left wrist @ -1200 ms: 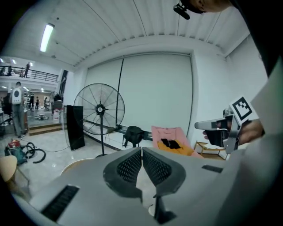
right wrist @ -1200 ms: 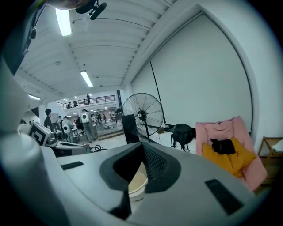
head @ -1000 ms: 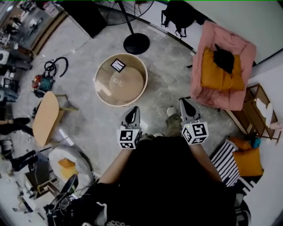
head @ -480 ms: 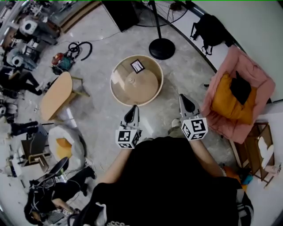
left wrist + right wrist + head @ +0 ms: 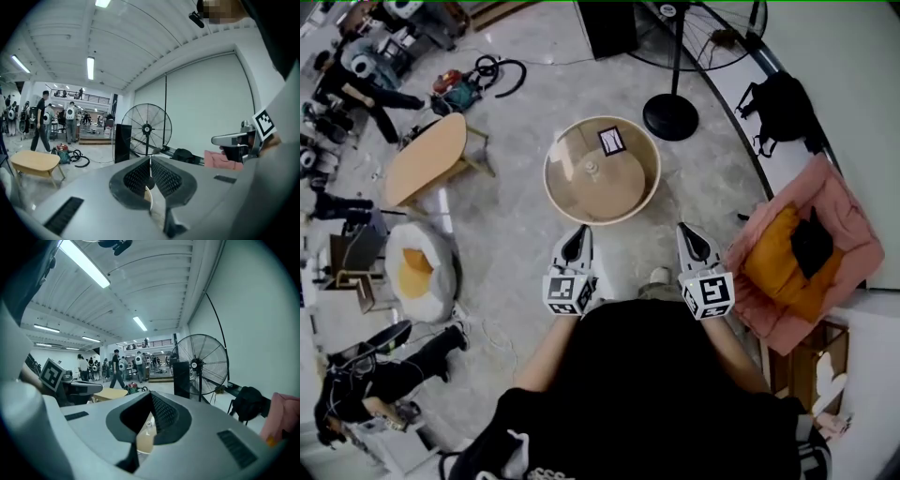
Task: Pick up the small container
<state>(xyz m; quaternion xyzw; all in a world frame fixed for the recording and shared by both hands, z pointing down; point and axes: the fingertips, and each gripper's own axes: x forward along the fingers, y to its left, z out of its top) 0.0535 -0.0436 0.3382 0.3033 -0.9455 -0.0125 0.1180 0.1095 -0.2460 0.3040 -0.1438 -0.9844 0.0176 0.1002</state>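
The small container (image 5: 592,169) is a little pale pot with a knob, standing near the middle of a round wooden table (image 5: 637,192). A black-and-white marker card (image 5: 611,141) lies on the table behind it. Both grippers hover in the air short of the table's near rim and touch nothing. My left gripper (image 5: 578,240) is shut and empty, and so is my right gripper (image 5: 693,237). In the right gripper view the container (image 5: 149,423) shows small below the closed jaw tips (image 5: 151,393). The left gripper view has the shut tips (image 5: 150,159) pointing at a floor fan (image 5: 146,129).
The floor fan's round base (image 5: 671,117) stands just behind the table, with a black bag (image 5: 783,108) to its right. A pink sofa (image 5: 797,258) with an orange cushion is at the right. An oval wooden side table (image 5: 427,159) and scattered gear are at the left.
The head view has swung round: the round table now sits straight ahead between the two grippers. Both grippers stay shut, holding the same pose in front of the body.
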